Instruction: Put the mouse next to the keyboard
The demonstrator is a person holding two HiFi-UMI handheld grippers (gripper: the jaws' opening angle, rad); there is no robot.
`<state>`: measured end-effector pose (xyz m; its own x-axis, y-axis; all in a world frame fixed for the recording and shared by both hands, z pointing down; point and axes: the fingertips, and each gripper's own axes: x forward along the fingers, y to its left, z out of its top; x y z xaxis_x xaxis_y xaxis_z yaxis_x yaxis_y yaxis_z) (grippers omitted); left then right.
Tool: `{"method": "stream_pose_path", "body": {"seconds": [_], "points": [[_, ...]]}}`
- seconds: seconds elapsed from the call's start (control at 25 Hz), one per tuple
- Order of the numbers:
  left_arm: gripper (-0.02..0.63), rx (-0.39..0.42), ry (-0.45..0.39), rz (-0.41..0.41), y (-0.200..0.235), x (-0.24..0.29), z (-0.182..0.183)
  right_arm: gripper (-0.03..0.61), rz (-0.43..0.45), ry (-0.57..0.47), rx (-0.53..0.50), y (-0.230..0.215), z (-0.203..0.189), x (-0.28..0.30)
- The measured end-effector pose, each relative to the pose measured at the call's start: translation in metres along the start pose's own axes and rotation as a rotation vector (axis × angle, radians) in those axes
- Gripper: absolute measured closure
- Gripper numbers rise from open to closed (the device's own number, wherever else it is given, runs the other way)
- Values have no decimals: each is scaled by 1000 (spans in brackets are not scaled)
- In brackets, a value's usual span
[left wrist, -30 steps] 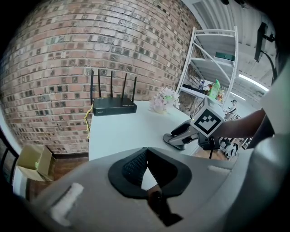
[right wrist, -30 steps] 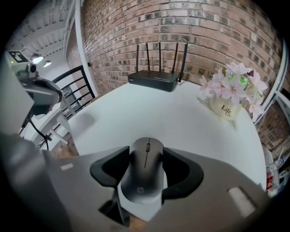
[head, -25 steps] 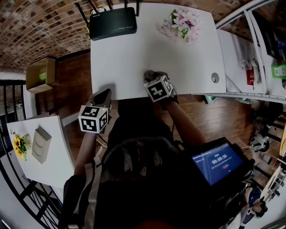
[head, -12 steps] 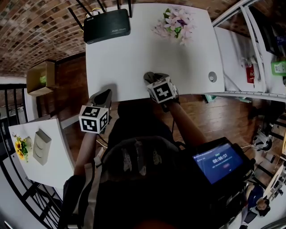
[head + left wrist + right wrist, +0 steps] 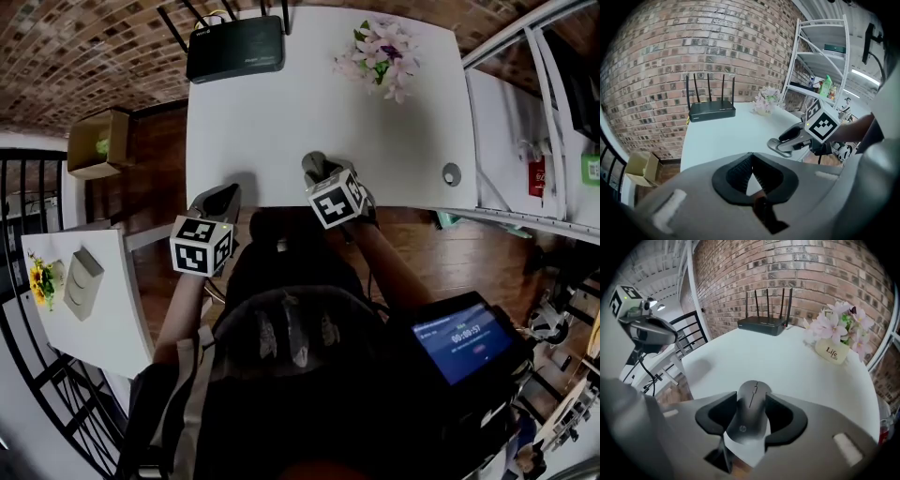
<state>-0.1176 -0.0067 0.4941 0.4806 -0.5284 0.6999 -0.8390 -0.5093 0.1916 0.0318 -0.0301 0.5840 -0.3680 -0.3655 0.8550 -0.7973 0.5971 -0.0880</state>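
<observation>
White desk [image 5: 281, 112] against a brick wall [image 5: 811, 268]; router [image 5: 235, 49] at the far left corner, flower pot [image 5: 380, 56] at the far right. We have the right gripper [image 5: 752, 401] clamped on the grey mouse [image 5: 749, 420], a pad on each side, nose toward the wall. Mouse is over the desk's near edge, about mid-width; we can't tell if it touches the top. Left gripper [image 5: 751, 158] carries nothing, tips apparently pressed together, by the near left corner, apart from the mouse.
</observation>
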Motion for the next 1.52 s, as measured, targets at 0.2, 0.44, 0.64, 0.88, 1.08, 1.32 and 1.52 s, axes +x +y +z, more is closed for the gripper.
{"method": "stream_pose_path", "body": {"seconds": [0.2, 0.44, 0.64, 0.88, 1.08, 1.32, 1.52], "points": [[611, -24, 15, 25, -8, -3, -10, 376, -18, -16, 11, -3, 0, -1], [611, -31, 22, 3, -12, 0, -14, 352, -25, -37, 56, -6, -3, -3], [611, -16, -13, -48, 0, 6, -3, 313, -49, 45, 51, -3, -8, 5], [611, -7, -45, -98, 24, 9, 5, 314, -134, 64, 92, -11, -11, 4], [612, 1, -52, -141, 32, 9, 5, 316, -172, 56, 156, -27, -12, 2], [611, 26, -34, -161, 29, 14, 3, 316, -186, 65, 180, -34, -20, -3], [611, 35, -38, -131, 21, 14, 10, 316, -173, 82, 155, -38, -28, -10]]}}
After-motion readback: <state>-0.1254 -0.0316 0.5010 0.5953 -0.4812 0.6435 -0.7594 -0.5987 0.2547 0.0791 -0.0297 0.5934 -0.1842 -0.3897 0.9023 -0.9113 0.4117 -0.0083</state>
